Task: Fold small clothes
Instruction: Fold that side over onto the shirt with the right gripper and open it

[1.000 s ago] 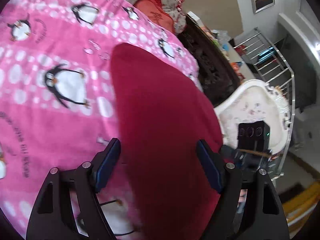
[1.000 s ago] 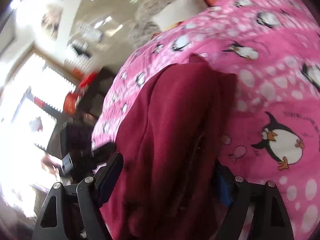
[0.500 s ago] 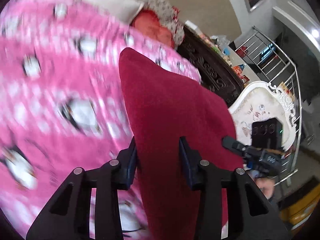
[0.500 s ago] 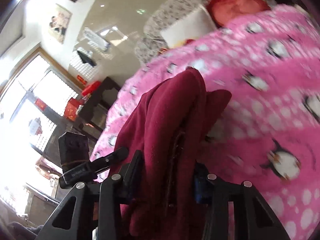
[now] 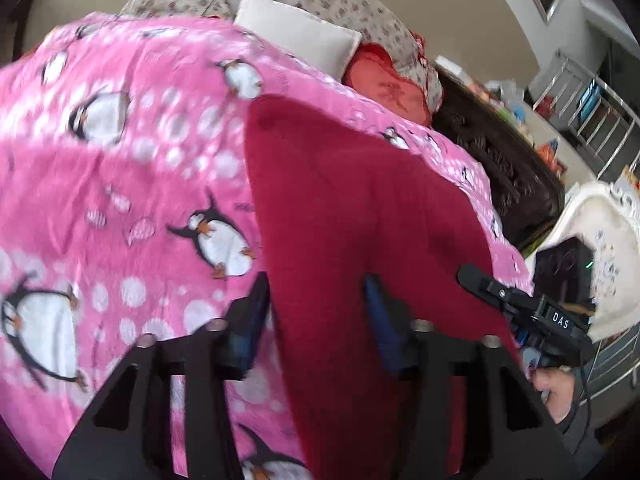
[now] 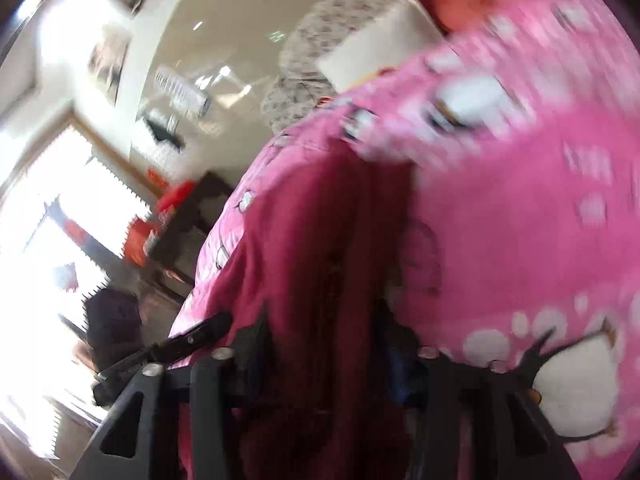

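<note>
Left wrist view: the left claw (image 5: pixel 316 312) has the near edge of the dark red garment (image 5: pixel 360 208) between its jaws, which just eased wider, and I can't tell if the pads still pinch it; the rest lies draped on the penguin blanket (image 5: pixel 120 200) on the bed, probably being drawn over for a fold. Right wrist view is blurry, but only it shows bunched folds running through the right claw (image 6: pixel 326 344), seemingly gripped, jaws just opened slightly.
</note>
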Motion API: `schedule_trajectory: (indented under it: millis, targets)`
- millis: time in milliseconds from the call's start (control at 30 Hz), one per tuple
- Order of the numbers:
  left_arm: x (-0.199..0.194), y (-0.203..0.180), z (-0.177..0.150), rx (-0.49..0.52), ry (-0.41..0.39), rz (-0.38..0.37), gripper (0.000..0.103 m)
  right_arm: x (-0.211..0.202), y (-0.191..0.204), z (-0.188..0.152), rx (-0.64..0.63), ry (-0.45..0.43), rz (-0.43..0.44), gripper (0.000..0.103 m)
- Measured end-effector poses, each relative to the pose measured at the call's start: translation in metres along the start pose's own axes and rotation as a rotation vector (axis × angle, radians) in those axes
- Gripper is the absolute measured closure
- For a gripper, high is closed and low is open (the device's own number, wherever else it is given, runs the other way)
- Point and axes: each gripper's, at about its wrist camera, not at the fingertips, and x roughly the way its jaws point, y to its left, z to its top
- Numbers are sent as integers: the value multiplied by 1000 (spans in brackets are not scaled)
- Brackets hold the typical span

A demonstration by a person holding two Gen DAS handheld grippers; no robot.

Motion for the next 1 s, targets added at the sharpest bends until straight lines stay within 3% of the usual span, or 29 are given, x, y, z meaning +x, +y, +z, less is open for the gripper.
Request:
schedule_trajectory:
  millis: [33, 133, 233, 333, 400, 467, 533, 567, 667, 733, 800, 1000]
  targets:
    - [0, 5, -1, -12, -14, -5, 31, -5, -2, 2, 17, -7, 32, 56]
    - [-3, 14, 0, -49, -21, -36, 31, -24, -11, -2, 39, -99, 47, 54]
    - [-24, 7, -5, -18, -94, 4, 32, -39, -9, -8, 50, -135, 24, 54]
    - [-60, -17, -19, 68, -192, 18, 32, -58, 26, -17, -95, -166, -108, 54]
    - [-70, -35, -29, 124, -210, -9, 32, -69, 68, -28, -298, -188, -176, 54]
    - [-72, -50, -38, 172, -192, -48, 38, -68, 109, -40, -530, -161, -210, 55]
    - [-63, -54, -46, 183, -136, -68, 52, -52, 140, -56, -740, -59, -269, 61]
    - [-57, -51, -51, 183, -107, -47, 58, -44, 144, -58, -772, -23, -273, 68]
    - [-45, -49, -58, 187, -61, -14, 59, -16, 137, -75, -888, 121, -319, 69]
    - [-36, -50, -60, 193, -39, -9, 59, 3, 112, -86, -914, 207, -339, 70]
    - [-33, -54, -62, 215, -34, 15, 59, 4, 103, -90, -902, 177, -328, 71]
    - [-34, -52, -65, 220, -43, 23, 59, 10, 117, -103, -960, 132, -412, 71]
